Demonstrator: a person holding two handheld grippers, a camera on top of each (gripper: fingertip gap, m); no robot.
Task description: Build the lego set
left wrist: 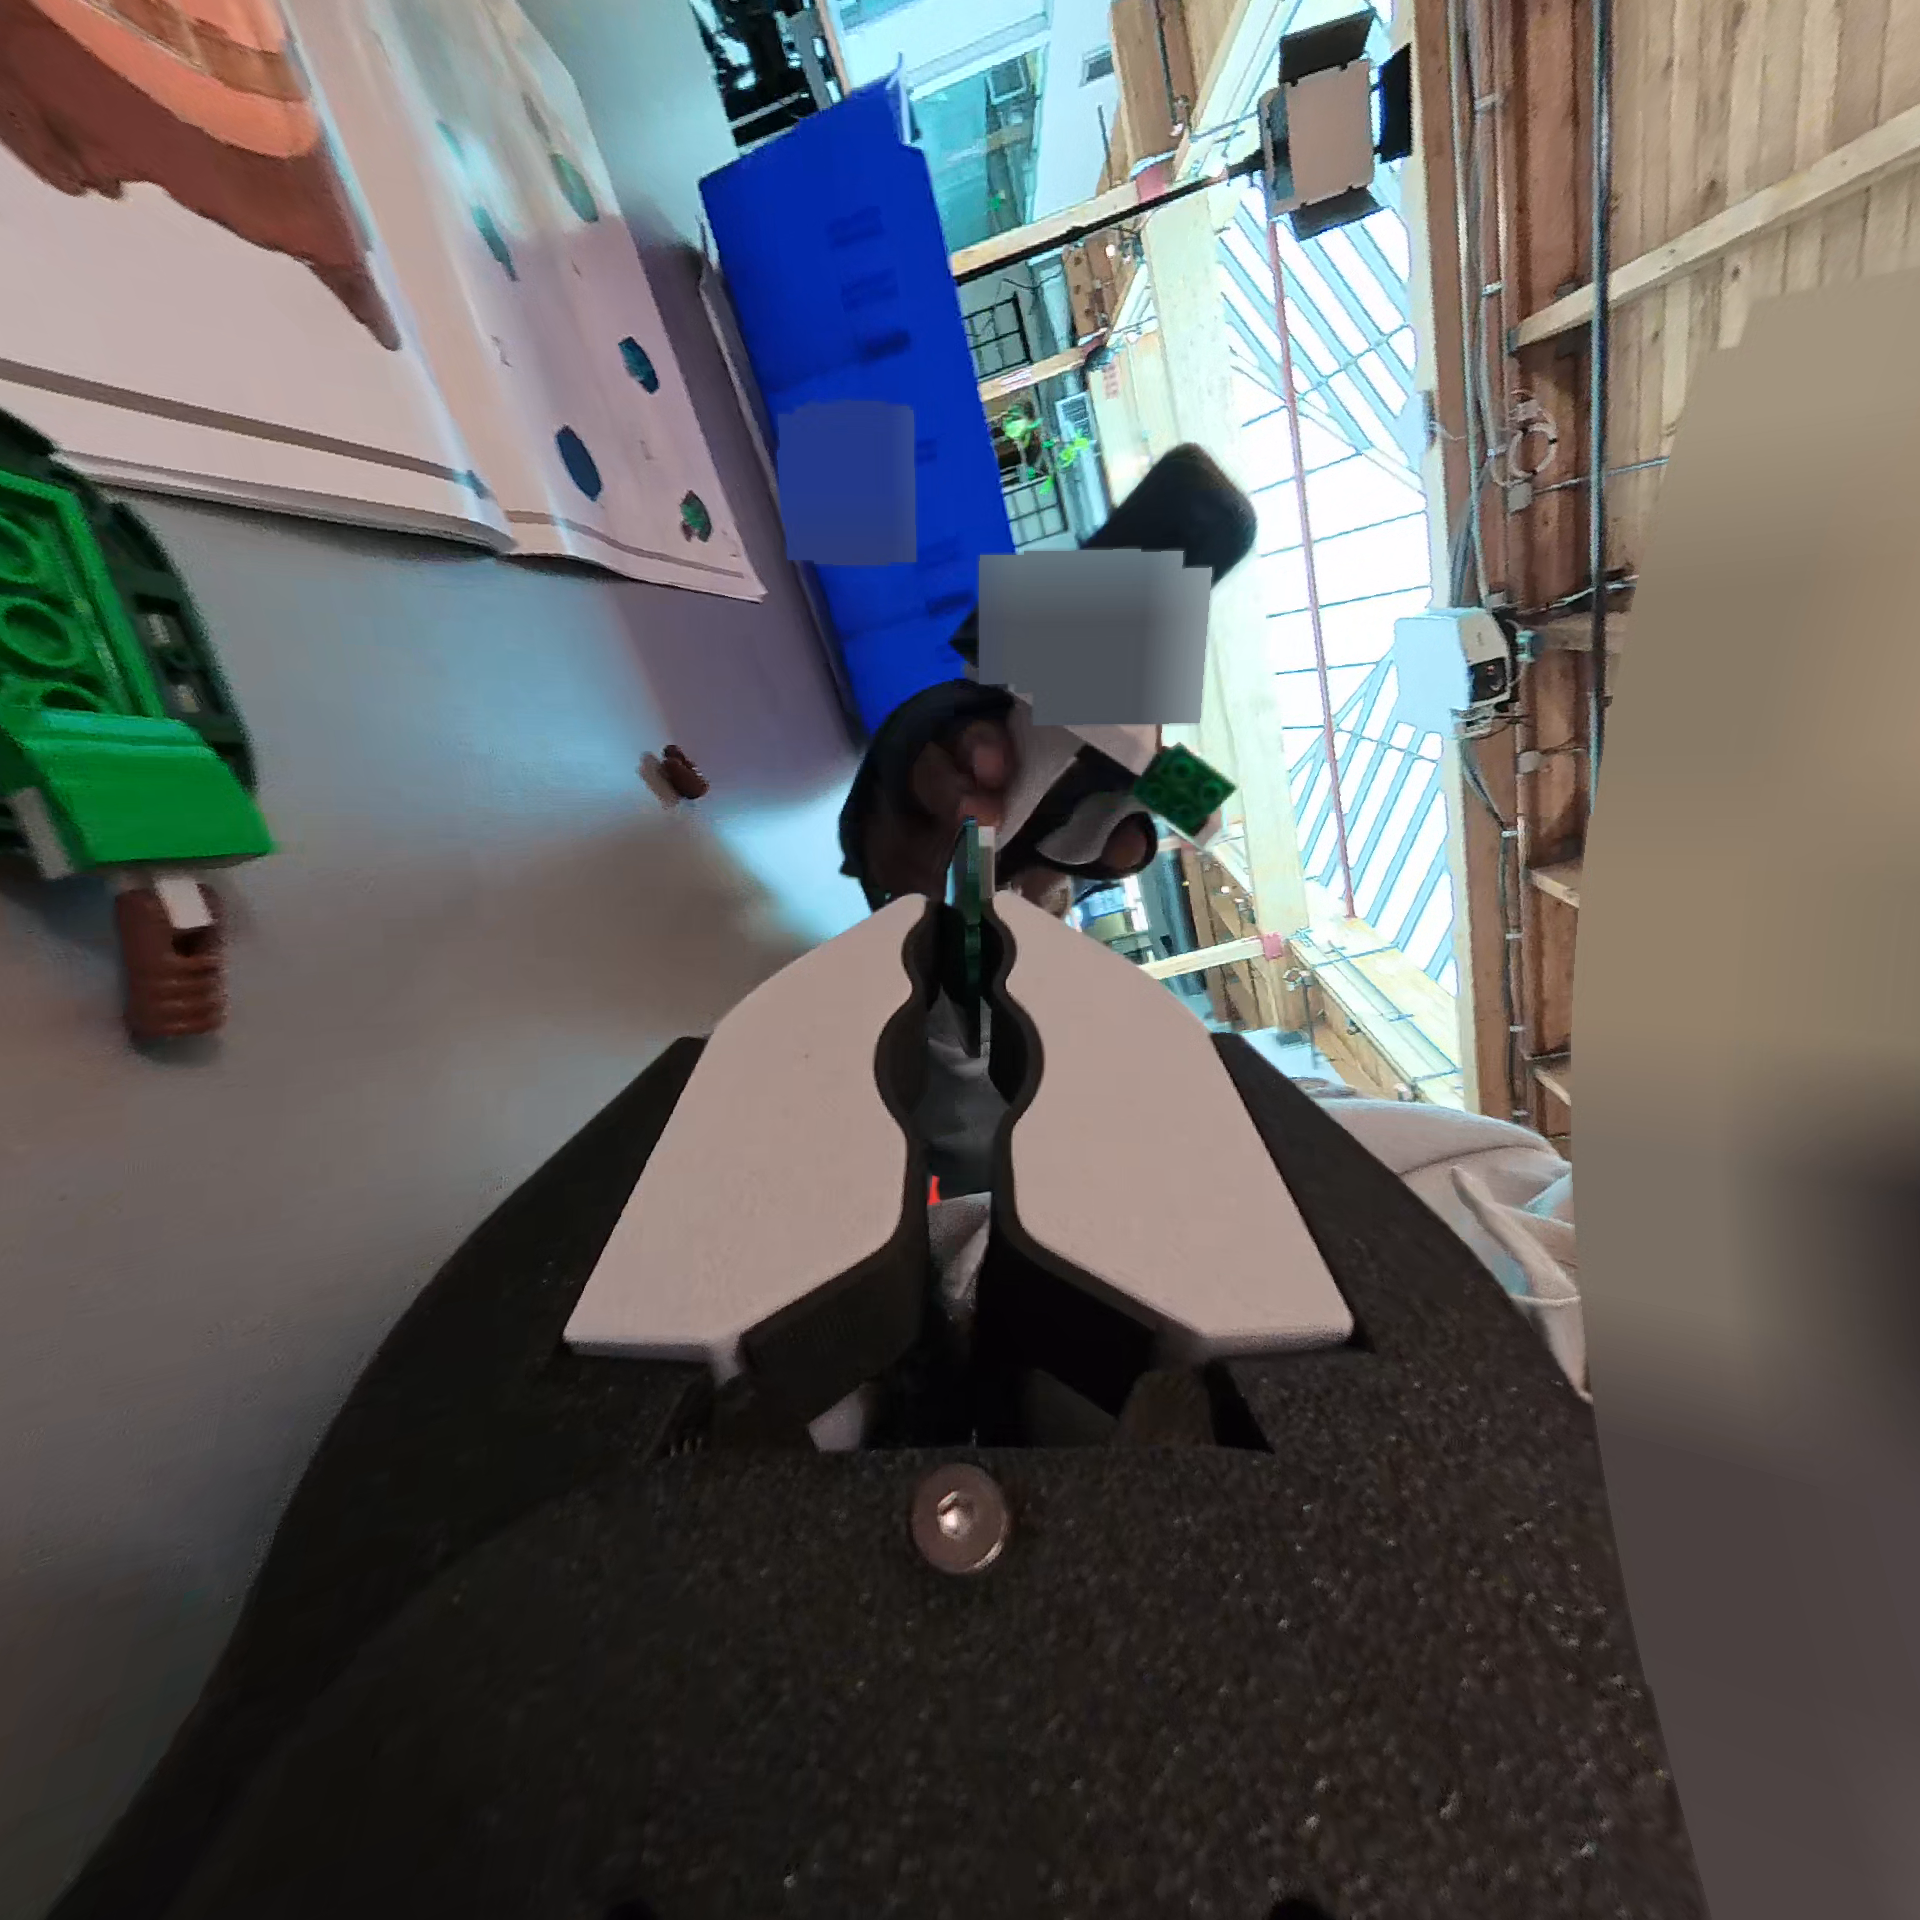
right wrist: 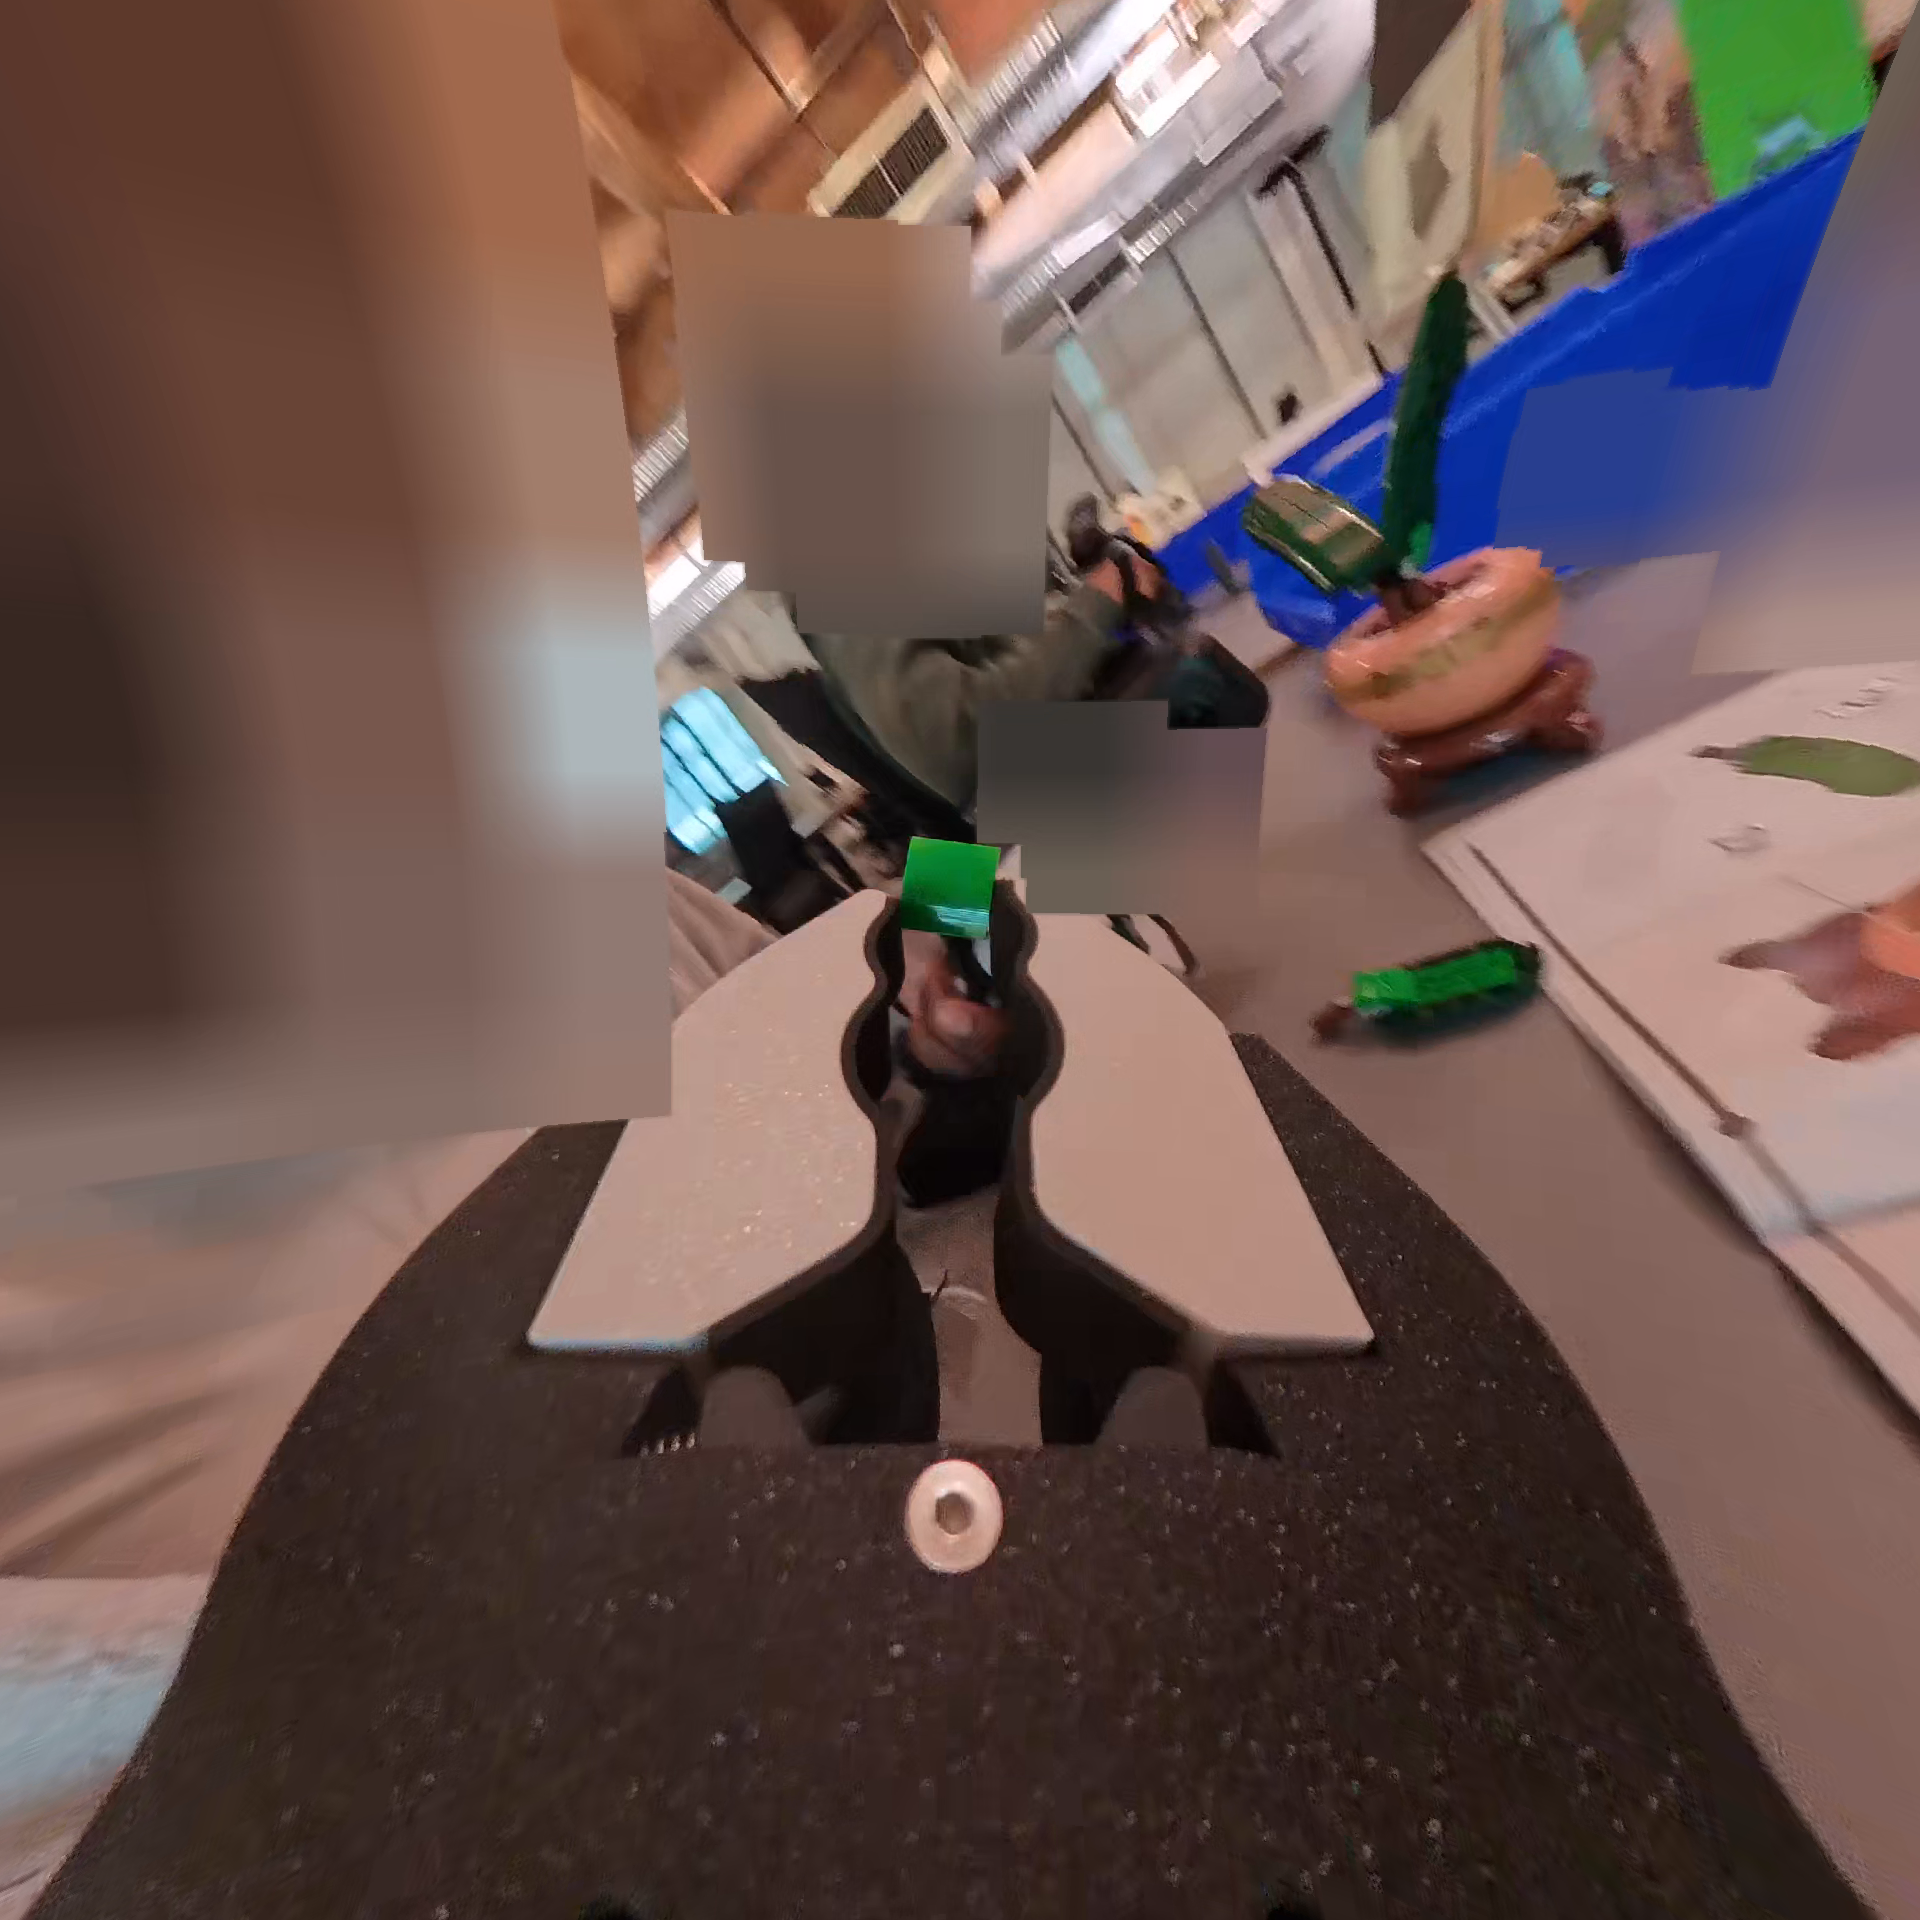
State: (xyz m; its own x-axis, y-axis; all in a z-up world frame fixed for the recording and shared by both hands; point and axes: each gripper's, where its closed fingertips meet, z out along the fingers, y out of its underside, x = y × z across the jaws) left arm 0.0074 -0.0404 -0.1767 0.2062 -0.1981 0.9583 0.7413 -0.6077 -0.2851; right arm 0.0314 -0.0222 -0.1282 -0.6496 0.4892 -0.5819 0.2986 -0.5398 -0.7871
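Left claw [left wrist: 961, 914] pinches a thin dark-green plate [left wrist: 968, 925] edge-on; right claw [right wrist: 948, 914] clamps a bright-green brick [right wrist: 948, 885] — both aloft (off the worktop [left wrist: 436, 707]). Risk: misaligned studs, plate slipping from its shallow grip.

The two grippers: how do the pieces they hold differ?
The left gripper pinches a dark green plate, thin and seen edge-on. The right gripper pinches a bright green brick, thicker, showing a broad face. Both pieces are green, clamped at the fingertips, held above the table.
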